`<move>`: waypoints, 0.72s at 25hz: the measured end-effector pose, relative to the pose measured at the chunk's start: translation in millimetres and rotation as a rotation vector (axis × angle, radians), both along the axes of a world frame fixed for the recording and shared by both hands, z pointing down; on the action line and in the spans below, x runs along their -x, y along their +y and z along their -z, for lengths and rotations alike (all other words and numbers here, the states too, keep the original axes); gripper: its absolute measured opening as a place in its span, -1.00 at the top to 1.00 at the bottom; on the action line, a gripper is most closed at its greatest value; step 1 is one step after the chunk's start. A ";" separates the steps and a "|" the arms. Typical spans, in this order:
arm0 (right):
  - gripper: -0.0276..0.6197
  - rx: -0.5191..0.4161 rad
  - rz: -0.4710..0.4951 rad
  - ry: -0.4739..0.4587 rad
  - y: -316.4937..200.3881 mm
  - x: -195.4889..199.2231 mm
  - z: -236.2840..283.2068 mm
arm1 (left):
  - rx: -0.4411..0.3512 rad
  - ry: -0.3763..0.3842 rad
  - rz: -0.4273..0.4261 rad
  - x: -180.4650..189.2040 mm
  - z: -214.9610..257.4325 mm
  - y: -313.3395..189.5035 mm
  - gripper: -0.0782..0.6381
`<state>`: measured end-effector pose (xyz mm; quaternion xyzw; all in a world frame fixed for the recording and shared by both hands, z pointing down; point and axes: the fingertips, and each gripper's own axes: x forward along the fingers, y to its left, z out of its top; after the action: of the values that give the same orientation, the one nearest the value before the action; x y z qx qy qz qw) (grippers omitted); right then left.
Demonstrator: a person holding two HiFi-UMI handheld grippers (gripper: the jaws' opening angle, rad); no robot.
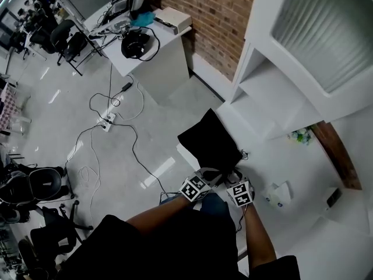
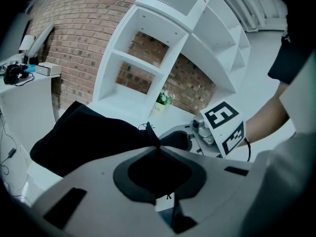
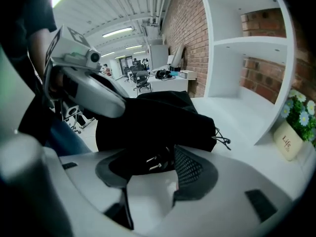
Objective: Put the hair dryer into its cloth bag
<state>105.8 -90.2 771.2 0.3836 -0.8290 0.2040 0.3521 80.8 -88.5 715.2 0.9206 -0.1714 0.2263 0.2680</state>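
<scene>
Black cloth bag [image 1: 213, 142] pinched by left tool [image 2: 158, 149]; right tool [image 3: 165, 158] released; pot [image 3: 289, 141] perhaps reads "Life".

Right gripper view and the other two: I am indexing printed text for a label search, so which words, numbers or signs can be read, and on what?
"Life": on the cream planter below the flowers, right gripper view.
Same planter in the left gripper view: print too small to read.
Only square code patterns, no words, on the marker cube.
No print visible on the cloth bag.
</scene>
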 end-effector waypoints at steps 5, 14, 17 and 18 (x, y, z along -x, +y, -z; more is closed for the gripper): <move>0.27 0.038 -0.022 0.035 5.1 -9.2 -15.7 | 0.014 0.000 -0.002 0.7 0.5 4.7 0.69; 0.34 -0.002 -0.037 -0.035 -13.2 0.9 -5.0 | 0.007 0.045 0.011 -12.4 16.4 5.7 0.69; 0.34 -0.008 -0.036 -0.057 -23.1 7.9 -2.7 | 0.002 0.045 0.010 -15.8 19.1 6.9 0.69; 0.34 -0.010 -0.030 -0.055 -26.1 9.5 -4.3 | 0.006 0.047 0.015 -15.7 18.9 6.8 0.69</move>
<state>96.3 -116.3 775.4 0.3920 -0.8337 0.2154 0.3240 96.6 -81.7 696.4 0.9236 -0.1713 0.2032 0.2764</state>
